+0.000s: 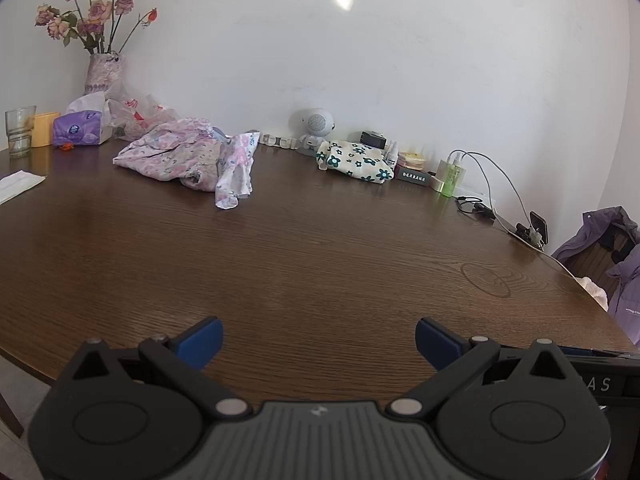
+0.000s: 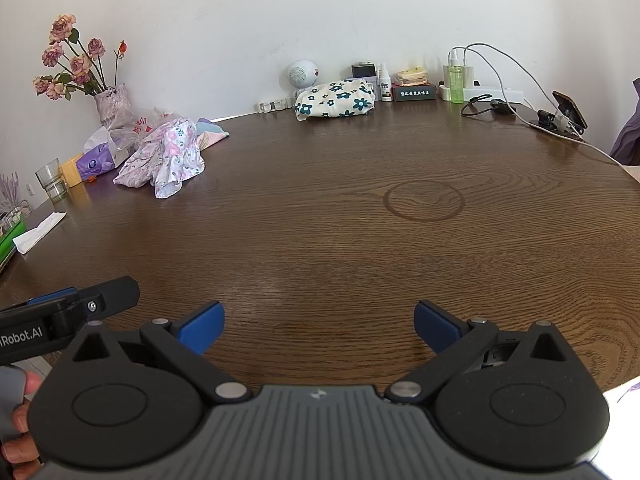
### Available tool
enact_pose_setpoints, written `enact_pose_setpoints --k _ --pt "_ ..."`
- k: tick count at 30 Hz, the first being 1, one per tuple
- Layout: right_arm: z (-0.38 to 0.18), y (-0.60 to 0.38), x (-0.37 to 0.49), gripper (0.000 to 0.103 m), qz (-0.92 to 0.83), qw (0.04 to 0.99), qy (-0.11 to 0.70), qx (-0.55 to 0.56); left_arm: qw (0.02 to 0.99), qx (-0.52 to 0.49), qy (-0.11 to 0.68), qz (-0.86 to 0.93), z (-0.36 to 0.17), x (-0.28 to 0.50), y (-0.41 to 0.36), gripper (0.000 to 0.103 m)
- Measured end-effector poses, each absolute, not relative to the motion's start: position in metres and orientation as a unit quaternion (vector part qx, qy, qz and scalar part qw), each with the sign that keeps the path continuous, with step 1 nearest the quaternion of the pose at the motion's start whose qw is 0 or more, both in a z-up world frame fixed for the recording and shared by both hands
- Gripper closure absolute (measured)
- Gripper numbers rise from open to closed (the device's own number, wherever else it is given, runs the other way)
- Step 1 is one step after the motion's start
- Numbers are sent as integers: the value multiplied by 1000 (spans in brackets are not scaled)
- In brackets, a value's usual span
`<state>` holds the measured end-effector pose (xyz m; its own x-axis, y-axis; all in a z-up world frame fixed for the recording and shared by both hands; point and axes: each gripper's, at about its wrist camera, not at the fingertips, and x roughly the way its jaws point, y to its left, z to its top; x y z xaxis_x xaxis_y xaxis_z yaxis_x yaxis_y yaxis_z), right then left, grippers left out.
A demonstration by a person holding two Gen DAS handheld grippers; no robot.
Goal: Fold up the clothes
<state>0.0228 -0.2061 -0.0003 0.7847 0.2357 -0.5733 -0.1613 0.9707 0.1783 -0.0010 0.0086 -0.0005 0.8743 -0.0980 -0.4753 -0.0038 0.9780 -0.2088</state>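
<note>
Currently the left gripper [image 1: 319,340] and the right gripper [image 2: 319,326] are held spread wide, nothing grasped; the crumpled pink floral garment [image 1: 188,156] is seen at eleven o'clock on the dark wooden table [image 1: 320,256]; a folded cream cloth with teal flowers [image 2: 336,98] is seen at twelve.

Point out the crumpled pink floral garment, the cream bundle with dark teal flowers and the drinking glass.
pink floral garment [image 1: 176,152], left wrist view, middle of the crumpled heap.
cream teal-flowered bundle [image 2: 336,98], right wrist view, centre of its top face.
drinking glass [image 1: 20,130], left wrist view, its side wall.
</note>
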Motion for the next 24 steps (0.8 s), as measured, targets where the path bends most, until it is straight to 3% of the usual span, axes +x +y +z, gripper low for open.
enact_pose_setpoints --k 24 --pt "7 -207 20 0 111 946 299 57 964 -101 245 -14 5 -3 11 0"
